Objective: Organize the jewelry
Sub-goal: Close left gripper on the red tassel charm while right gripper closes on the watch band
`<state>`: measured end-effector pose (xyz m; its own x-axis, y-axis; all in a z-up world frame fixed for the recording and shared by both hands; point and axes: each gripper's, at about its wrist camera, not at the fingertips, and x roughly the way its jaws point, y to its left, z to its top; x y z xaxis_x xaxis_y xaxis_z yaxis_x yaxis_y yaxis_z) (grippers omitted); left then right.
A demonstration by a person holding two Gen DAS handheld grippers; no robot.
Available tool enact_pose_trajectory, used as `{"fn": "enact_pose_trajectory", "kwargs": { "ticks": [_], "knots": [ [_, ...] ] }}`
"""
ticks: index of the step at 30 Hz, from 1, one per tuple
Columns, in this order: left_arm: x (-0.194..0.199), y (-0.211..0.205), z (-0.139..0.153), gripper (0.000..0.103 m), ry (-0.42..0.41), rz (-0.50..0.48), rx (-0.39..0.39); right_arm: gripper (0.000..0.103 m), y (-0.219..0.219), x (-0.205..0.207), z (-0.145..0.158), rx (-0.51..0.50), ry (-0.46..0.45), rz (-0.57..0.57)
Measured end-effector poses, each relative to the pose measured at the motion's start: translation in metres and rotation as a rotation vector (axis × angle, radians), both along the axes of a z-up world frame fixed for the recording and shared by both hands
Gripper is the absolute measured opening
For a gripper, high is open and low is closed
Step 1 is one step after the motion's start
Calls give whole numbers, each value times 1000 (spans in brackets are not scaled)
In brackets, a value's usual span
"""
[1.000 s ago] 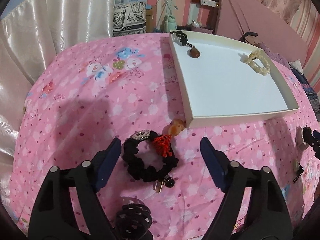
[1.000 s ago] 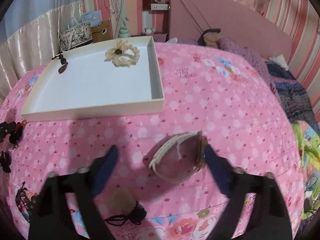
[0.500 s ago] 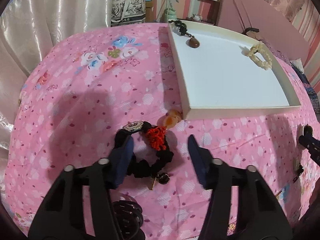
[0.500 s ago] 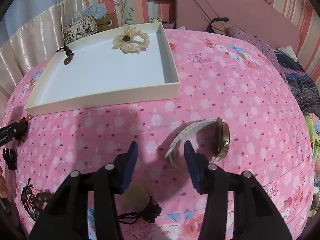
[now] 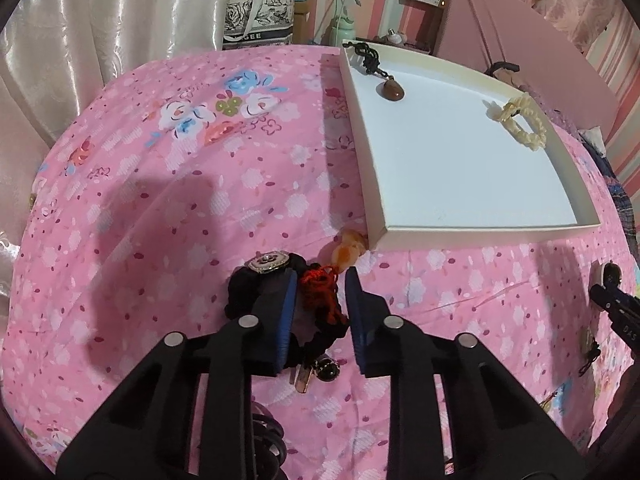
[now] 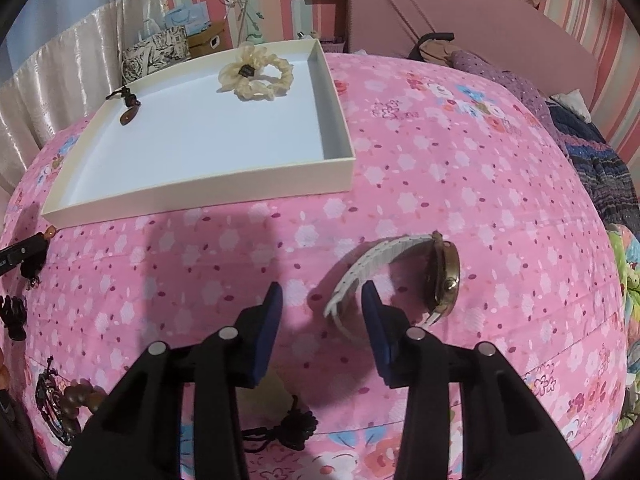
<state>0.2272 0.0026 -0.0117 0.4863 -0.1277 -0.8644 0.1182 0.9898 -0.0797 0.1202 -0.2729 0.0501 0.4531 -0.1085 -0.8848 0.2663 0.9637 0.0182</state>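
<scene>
Only the left wrist view shows the left tongs (image 5: 321,280), which have just been closing and now pinch the black scrunchie (image 5: 256,288) at its red tassel (image 5: 320,292), near the box's (image 5: 480,234) front left corner on the bed (image 5: 160,200). Only the right wrist view shows the white watch (image 6: 400,276) lying right of the box's front wall. The right tongs (image 6: 320,296), narrower than a second ago, stand partly spread, one finger (image 6: 374,312) inside the strap loop. A bag (image 5: 256,20) beyond the bed reads "GEE".
</scene>
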Motion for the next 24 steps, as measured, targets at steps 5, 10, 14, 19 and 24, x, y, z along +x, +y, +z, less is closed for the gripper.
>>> {"fn": "enact_pose_trajectory", "kwargs": {
  "ticks": [5, 10, 14, 19, 24],
  "knots": [
    [-2, -3, 2, 19, -10, -9, 8, 41, 1, 1, -2, 1, 5, 1],
    [-1, -4, -1, 19, -10, -10, 23, 41, -1, 1, -4, 8, 13, -4],
    [-1, -4, -1, 13, -20, -8, 27, 41, -1, 1, -5, 3, 14, -5],
    [-5, -5, 4, 8, -41, -20, 21, 41, 0, 0, -5, 2, 13, -4],
    [-8, -3, 12, 8, -71, -19, 0, 41, -2, 0, -6, 11, 14, -9]
  ]
}}
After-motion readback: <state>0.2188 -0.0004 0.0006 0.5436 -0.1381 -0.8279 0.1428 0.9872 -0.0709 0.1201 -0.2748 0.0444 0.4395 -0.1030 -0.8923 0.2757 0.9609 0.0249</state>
